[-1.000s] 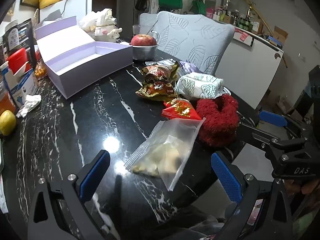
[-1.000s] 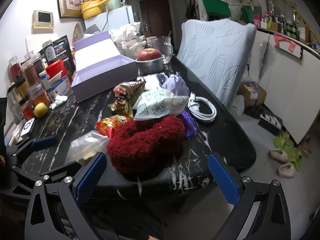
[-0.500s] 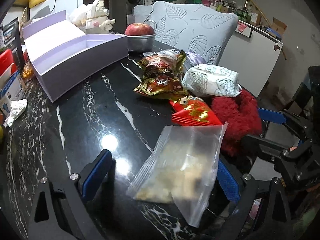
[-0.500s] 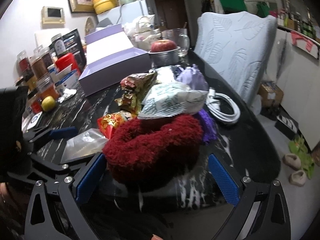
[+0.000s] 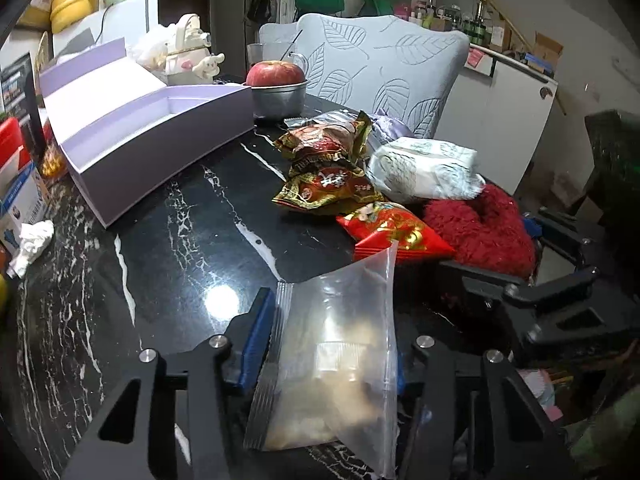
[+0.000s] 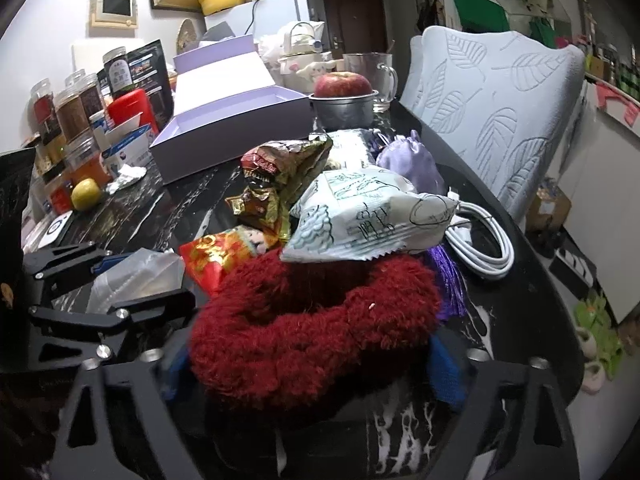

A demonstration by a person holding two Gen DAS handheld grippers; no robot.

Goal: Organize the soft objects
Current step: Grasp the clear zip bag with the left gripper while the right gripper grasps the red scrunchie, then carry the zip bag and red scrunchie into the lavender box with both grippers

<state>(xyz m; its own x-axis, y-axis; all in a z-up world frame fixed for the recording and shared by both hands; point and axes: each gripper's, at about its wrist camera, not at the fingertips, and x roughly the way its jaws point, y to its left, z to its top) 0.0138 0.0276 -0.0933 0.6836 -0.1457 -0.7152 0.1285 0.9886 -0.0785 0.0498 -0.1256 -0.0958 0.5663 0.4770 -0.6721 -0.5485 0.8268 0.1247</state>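
Note:
My left gripper (image 5: 332,344) is shut on a clear zip bag (image 5: 340,360) with pale food inside, low over the black marble table (image 5: 180,248). My right gripper (image 6: 312,364) is shut on a fluffy red knit piece (image 6: 316,332), which also shows in the left wrist view (image 5: 484,232). Beyond lie a red foil packet (image 5: 392,232), gold-and-red snack packets (image 5: 328,168), a white printed pack (image 6: 368,216) resting on the red piece, and a lilac pouch (image 6: 408,160). The open lilac box (image 5: 160,132) stands at the back left.
An apple in a metal bowl (image 5: 278,88) and a glass mug (image 6: 372,76) stand behind the pile. A white cable (image 6: 484,248) lies at the right edge. Jars, cartons, a lemon (image 6: 85,194) and crumpled paper (image 5: 32,240) crowd the left. A leaf-patterned chair (image 6: 496,112) stands beside the table.
Both grippers moved forward and closed: the left onto the clear zip bag, the right onto the red knit piece.

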